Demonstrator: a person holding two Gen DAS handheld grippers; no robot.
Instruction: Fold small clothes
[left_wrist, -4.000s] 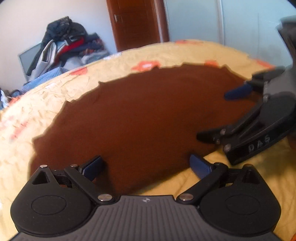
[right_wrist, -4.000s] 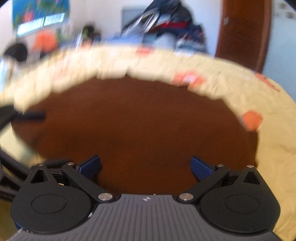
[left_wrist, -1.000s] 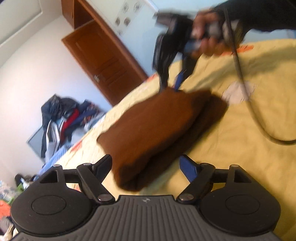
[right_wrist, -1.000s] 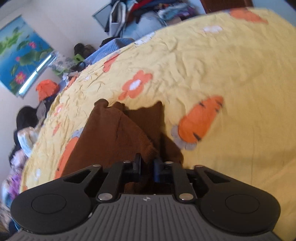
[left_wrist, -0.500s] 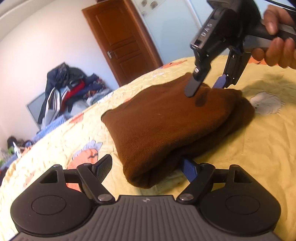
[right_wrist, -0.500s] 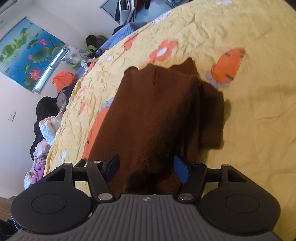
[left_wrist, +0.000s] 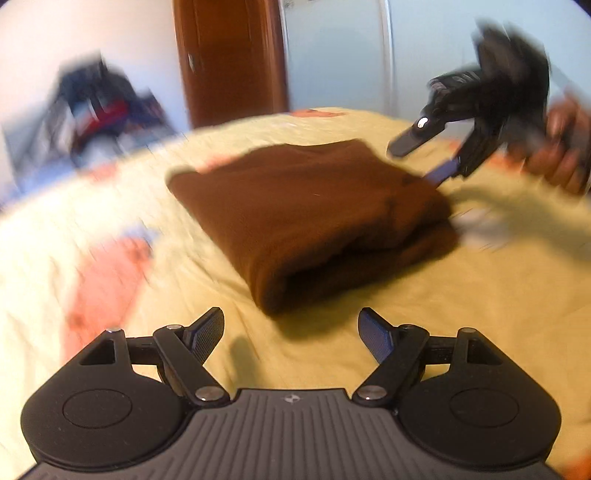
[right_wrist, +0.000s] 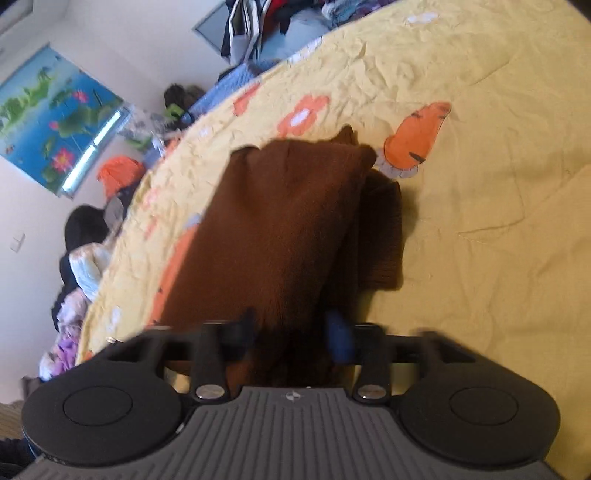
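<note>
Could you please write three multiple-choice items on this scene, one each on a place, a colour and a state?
1. Where does the folded cloth lie?
A. on a yellow bedspread
B. on a wooden floor
C. in a basket

2. What colour is the cloth?
A. blue
B. brown
C. white

3. How are the left gripper fingers?
A. shut on the cloth
B. shut on nothing
C. open, short of the cloth

Answers: 1 A, yellow printed fabric surrounds it; 2 B, it is brown in both views; 3 C, the fingers stand apart with bedspread between them.
</note>
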